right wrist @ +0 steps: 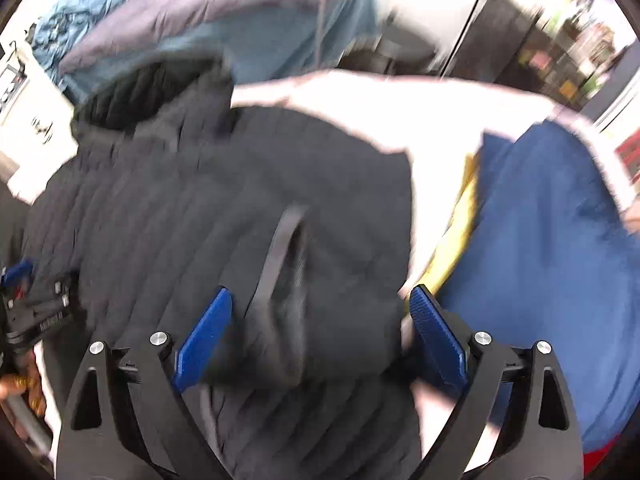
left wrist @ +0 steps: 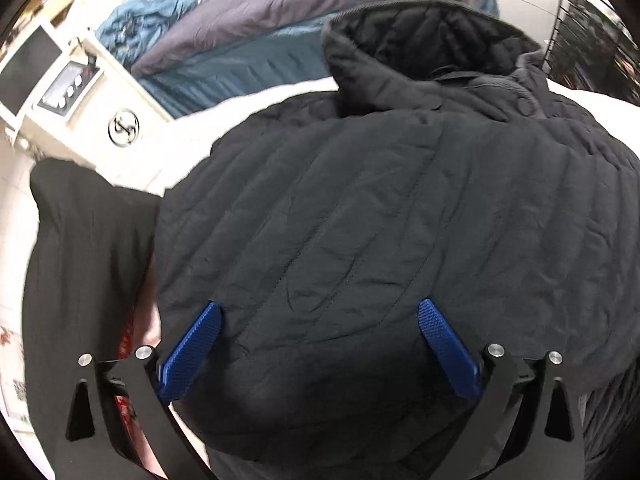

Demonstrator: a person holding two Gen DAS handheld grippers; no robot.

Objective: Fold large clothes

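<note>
A black quilted jacket (left wrist: 380,216) lies folded on a white surface (left wrist: 256,100), its hood (left wrist: 420,48) at the far end. My left gripper (left wrist: 320,312) is open, its blue pads spread over the jacket's near part, holding nothing. In the right wrist view, which is blurred, the same jacket (right wrist: 192,208) fills the left and middle, with a grey strap loop (right wrist: 280,248) near its right edge. My right gripper (right wrist: 322,300) is open above that edge, empty. The left gripper shows at the left edge in the right wrist view (right wrist: 24,292).
A blue garment (right wrist: 540,248) over a yellow one (right wrist: 460,232) lies to the right of the jacket. A purple-grey and teal quilt (left wrist: 280,24) lies beyond. Another dark garment (left wrist: 80,260) hangs at the left. A white appliance (left wrist: 60,84) stands at the far left.
</note>
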